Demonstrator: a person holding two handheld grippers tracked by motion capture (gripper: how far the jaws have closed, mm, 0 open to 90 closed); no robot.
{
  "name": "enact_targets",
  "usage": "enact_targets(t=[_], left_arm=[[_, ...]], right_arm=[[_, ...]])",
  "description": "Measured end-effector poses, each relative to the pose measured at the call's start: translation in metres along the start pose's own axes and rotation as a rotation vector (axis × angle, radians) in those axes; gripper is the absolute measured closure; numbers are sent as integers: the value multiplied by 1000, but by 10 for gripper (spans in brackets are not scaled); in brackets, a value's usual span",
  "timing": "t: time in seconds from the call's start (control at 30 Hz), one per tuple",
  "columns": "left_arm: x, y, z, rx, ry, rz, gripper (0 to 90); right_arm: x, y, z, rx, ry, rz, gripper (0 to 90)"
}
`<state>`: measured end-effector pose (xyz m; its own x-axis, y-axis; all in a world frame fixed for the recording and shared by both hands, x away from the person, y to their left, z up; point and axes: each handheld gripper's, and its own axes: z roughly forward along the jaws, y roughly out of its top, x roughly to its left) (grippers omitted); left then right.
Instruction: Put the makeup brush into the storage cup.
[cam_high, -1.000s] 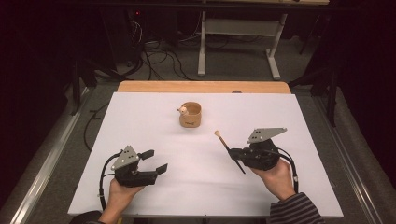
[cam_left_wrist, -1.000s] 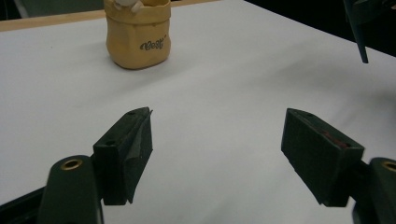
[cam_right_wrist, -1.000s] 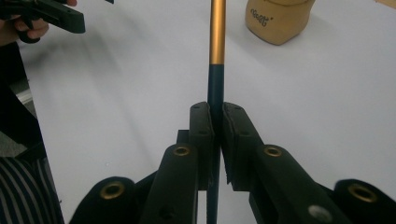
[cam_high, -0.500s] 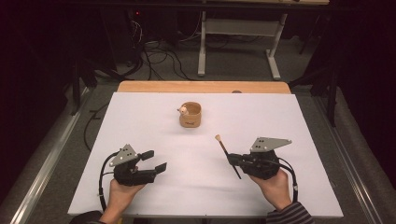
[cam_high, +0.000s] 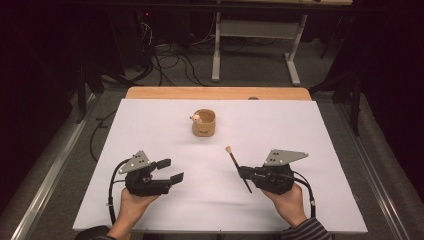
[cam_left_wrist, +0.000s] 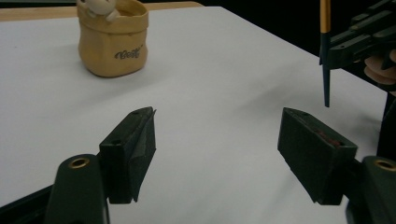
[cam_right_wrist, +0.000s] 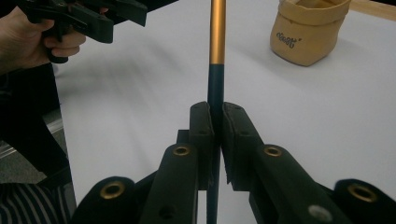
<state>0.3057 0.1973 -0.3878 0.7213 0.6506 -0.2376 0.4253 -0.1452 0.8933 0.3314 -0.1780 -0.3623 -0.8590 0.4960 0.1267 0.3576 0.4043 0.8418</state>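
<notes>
While the right gripper (cam_high: 243, 172) clamps the slim black-and-gold paintbrush (cam_high: 237, 167) and the left gripper (cam_high: 170, 171) gapes empty, the brush is in mid-carry, probably needing tipping into the tan fabric pot (cam_high: 204, 123).

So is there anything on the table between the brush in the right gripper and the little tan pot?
Nothing visible. The right gripper is shut on the brush, and the white table between it and the tan pot lies bare. The left gripper sits open off to the side.
</notes>
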Motion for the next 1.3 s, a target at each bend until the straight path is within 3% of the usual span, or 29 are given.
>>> enact_targets(t=[0.47, 0.87, 1.3], left_arm=[[-13, 24, 17, 14, -93, 42, 294], [-18, 31, 29, 13, -139, 40, 307], [-28, 37, 44, 21, -187, 66, 324]], right_arm=[[1, 0, 4, -10, -4, -2, 854], [2, 0, 10, -10, -4, -6, 855], [5, 3, 14, -17, -1, -5, 855]])
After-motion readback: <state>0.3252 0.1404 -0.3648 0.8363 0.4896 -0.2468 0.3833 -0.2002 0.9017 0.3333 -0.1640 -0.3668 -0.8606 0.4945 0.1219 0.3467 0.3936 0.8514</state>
